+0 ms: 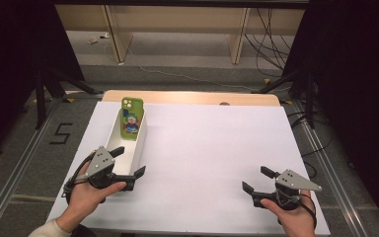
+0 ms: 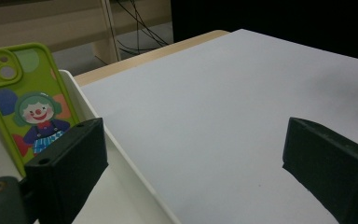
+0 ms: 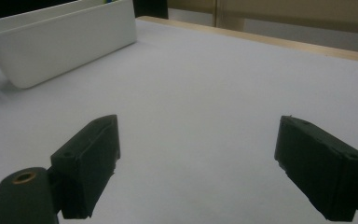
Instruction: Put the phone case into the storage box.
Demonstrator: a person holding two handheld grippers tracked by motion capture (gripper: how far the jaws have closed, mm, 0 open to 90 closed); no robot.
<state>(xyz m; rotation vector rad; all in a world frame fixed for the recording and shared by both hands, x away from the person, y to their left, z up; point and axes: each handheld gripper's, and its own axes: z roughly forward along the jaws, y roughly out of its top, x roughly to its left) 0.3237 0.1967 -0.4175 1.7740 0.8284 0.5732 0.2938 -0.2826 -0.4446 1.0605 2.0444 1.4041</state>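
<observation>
both tongs gape empty; left tongs (image 1: 128,162) straddle the bin (image 1: 139,143) wall near the phone (image 1: 131,117).

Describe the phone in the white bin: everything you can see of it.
The phone shows its back, in a glossy lime-green case printed with a cartoon clown and coloured dots, with the camera cluster at its top corner. It stands tilted, leaning against the far end of the long white bin, lower part inside, top rising above the rim. The left gripper, jaws open astride the bin's near wall, does not touch it.
</observation>
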